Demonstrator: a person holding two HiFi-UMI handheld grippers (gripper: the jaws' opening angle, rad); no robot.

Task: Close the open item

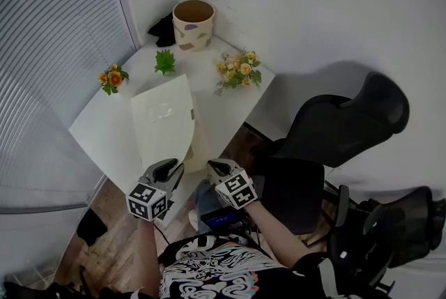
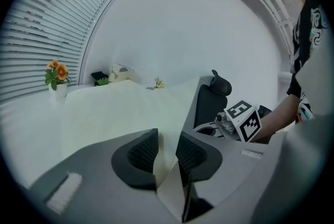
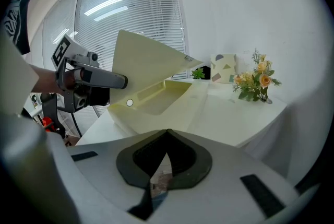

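A pale yellow case lies on the white table (image 1: 104, 130) with its base (image 3: 156, 97) flat and its thin lid (image 1: 164, 123) raised and bowed. My left gripper (image 1: 167, 169) is at the lid's near corner. In the left gripper view the lid (image 2: 120, 113) runs down between the two pads, and the left gripper (image 2: 168, 150) is shut on it. My right gripper (image 1: 219, 169) hovers off the table's near edge, just right of the case. In its own view the right gripper (image 3: 167, 134) has its tips together with nothing in them.
Orange flowers (image 1: 113, 77), a small green plant (image 1: 165, 61), a yellow bouquet (image 1: 238, 70) and a speckled pot (image 1: 193, 24) stand at the table's far side. Window blinds (image 1: 42, 47) run along the left. A black office chair (image 1: 341, 127) stands to the right.
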